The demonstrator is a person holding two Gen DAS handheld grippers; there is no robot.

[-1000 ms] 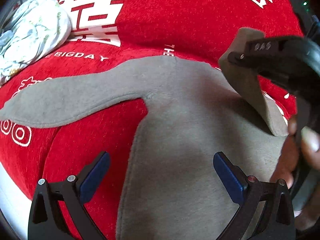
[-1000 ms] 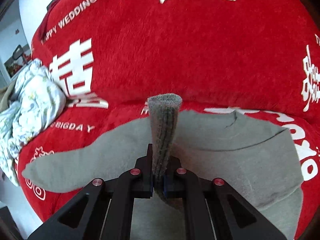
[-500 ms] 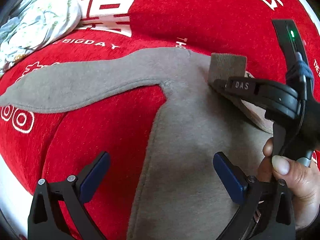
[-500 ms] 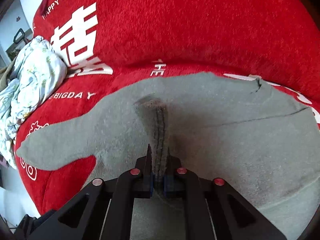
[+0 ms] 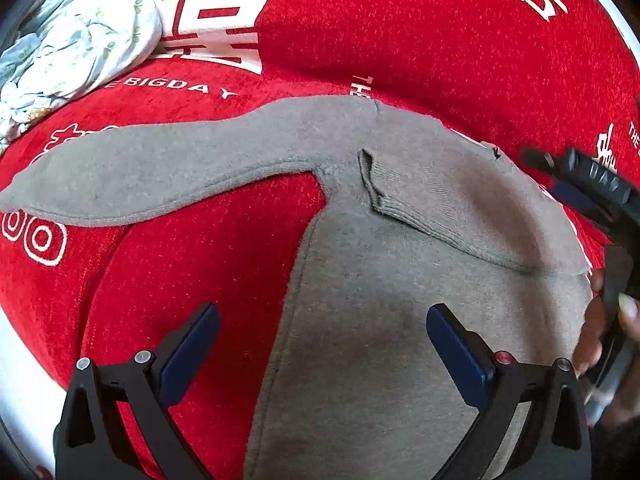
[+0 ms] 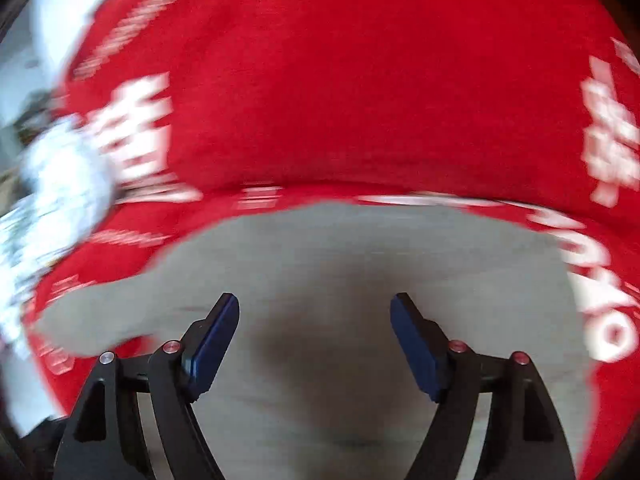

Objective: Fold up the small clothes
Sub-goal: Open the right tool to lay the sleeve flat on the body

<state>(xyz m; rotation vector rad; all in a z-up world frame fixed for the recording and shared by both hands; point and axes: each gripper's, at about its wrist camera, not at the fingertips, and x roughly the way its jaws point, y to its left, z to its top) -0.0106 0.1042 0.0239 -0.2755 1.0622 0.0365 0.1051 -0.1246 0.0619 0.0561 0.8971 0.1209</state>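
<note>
A small grey sweater (image 5: 400,300) lies flat on a red cover. Its left sleeve (image 5: 140,172) stretches out to the left. Its right sleeve (image 5: 432,216) is folded across the chest, the cuff lying near the left armpit. My left gripper (image 5: 322,336) is open and empty, hovering over the sweater's lower left side. My right gripper (image 6: 316,332) is open and empty above the sweater body (image 6: 340,280); that view is motion-blurred. It also shows in the left wrist view (image 5: 580,184) at the right edge, with the hand that holds it.
The red plush cover (image 5: 400,40) with white lettering spans the whole surface. A crumpled white floral cloth (image 5: 76,40) lies at the far left; it also shows blurred in the right wrist view (image 6: 52,200). The cover's edge drops off at lower left.
My right gripper laid the right sleeve across the chest, opened and let go of it, then pulled back to the right. My left gripper stayed open and barely moved.
</note>
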